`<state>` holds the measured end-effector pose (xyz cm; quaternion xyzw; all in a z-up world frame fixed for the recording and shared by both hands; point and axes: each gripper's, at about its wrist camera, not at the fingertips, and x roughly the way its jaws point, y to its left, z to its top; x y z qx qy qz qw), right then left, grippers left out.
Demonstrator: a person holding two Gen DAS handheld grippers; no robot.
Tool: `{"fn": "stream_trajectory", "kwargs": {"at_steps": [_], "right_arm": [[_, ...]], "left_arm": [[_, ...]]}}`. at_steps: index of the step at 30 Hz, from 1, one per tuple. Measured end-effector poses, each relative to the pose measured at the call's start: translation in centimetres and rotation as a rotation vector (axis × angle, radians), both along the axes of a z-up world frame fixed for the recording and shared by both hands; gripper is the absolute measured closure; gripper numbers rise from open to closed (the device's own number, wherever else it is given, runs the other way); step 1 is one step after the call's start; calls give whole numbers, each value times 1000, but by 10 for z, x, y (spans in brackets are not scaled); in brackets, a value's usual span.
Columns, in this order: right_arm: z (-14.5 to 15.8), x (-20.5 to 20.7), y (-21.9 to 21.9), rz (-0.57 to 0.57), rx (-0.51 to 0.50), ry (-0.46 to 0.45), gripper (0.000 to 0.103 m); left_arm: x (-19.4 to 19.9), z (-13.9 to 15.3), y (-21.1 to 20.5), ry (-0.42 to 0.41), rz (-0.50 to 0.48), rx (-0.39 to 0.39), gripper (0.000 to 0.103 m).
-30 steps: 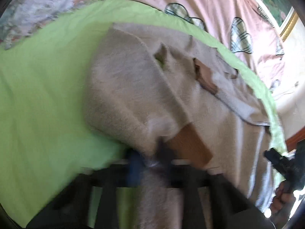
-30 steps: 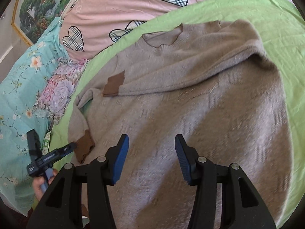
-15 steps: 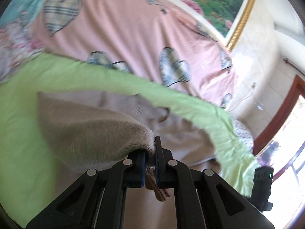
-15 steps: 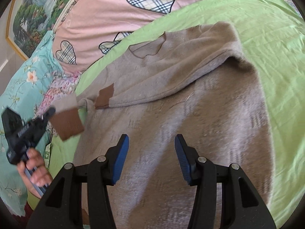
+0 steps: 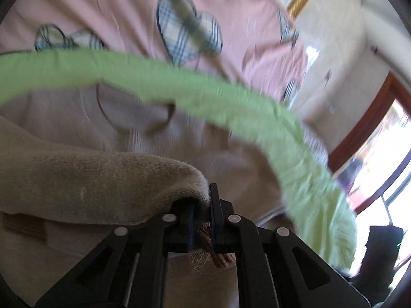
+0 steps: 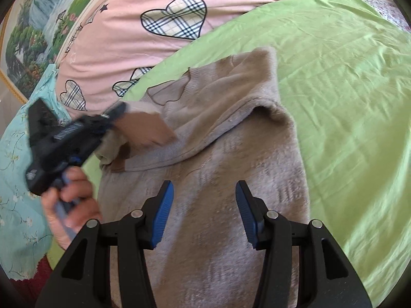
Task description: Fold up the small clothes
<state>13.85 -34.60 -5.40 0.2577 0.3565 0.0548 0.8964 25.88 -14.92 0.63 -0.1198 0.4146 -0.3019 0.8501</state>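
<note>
- We've got the beige sweater (image 6: pixel 205 154) spread on the green sheet (image 6: pixel 334 77), filling the middle of the right wrist view.
- Left gripper (image 5: pixel 201 220) is clamped on the sleeve (image 5: pixel 90 184) near its brown cuff (image 6: pixel 146 128), though its jaws have just eased apart a touch (cloth is in there).
- Right gripper (image 6: pixel 204 210) hangs over the sweater's lower body, jaws apart, gripping nothing.
- Pink heart-print quilt (image 6: pixel 154 38) sits upper left.

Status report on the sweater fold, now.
Left gripper shut on sleeve cuff, jaws just eased slightly. Right gripper open above sweater. Nothing in the way.
</note>
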Motion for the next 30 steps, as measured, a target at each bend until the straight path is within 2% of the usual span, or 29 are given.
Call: {"fn": "stream_trajectory", "kwargs": {"at_steps": [3,5,6,9,12,15,17,20,22,23,25,26,28,29,30], "right_arm": [[0,3,-1,2,1,4,51],[2,7,0,9,-9,-2,51],[3,9,1,12,-18,-7,51],[4,19,5,29,-39,-12,51],[5,33,18,66,-66,-17,51],[5,49,38,115,-105,-21,52],[4,62,54,152,-149,-23,51],[0,86,78,191,-236,-13,52],[-4,102,88,213,-285,-1,52],[-5,109,92,222,-314,5,54],[-8,122,98,234,-388,24,78],[-8,126,98,235,-406,30,93],[8,131,95,213,-473,-1,94],[21,128,92,194,-506,-33,94],[36,123,87,172,-534,-72,94]], "left_arm": [[-3,-15,0,38,-28,16,81],[-12,-18,10,47,-29,42,51],[-18,-17,18,40,-22,48,49],[-38,-13,52,14,8,63,49],[-54,-5,98,-21,78,115,49],[-56,-1,141,-62,234,225,47],[-46,-6,169,-44,347,305,47],[-26,-19,193,9,441,432,47],[-19,-25,203,15,462,459,47],[-14,-28,206,24,465,463,47],[-4,-33,208,40,463,453,47],[1,-35,207,40,459,445,47],[10,-39,209,48,473,455,49],[15,-40,212,48,496,463,55],[18,-40,215,51,523,454,56]]}}
